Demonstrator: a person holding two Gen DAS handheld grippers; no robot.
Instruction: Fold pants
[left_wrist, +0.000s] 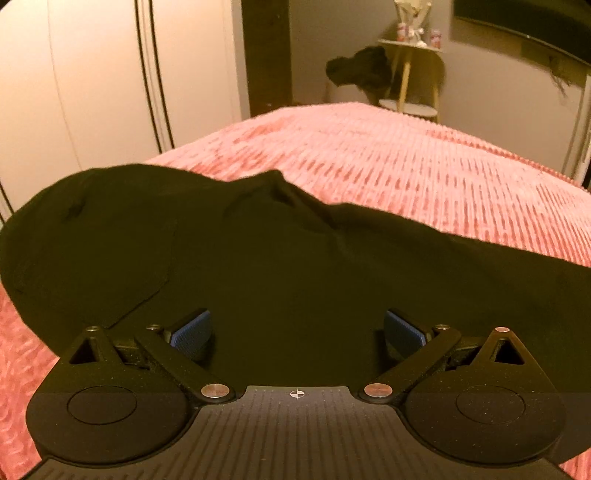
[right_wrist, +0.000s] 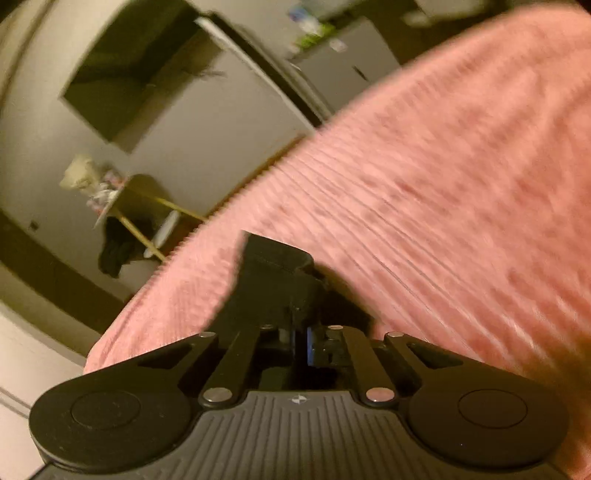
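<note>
In the left wrist view, the black cloth pants (left_wrist: 221, 251) are seen spread on the pink ribbed bedspread (left_wrist: 406, 166), under the released left tongs (left_wrist: 297, 332). In the blurred right wrist view, the right tongs (right_wrist: 301, 295) are clenched over bare bedspread, nothing visibly held; a hem should be pinched squarely before folding

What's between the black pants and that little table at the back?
Only bare pink bedspread lies between the pants and the table, then the bed's far edge. The left wrist view shows it.
</note>
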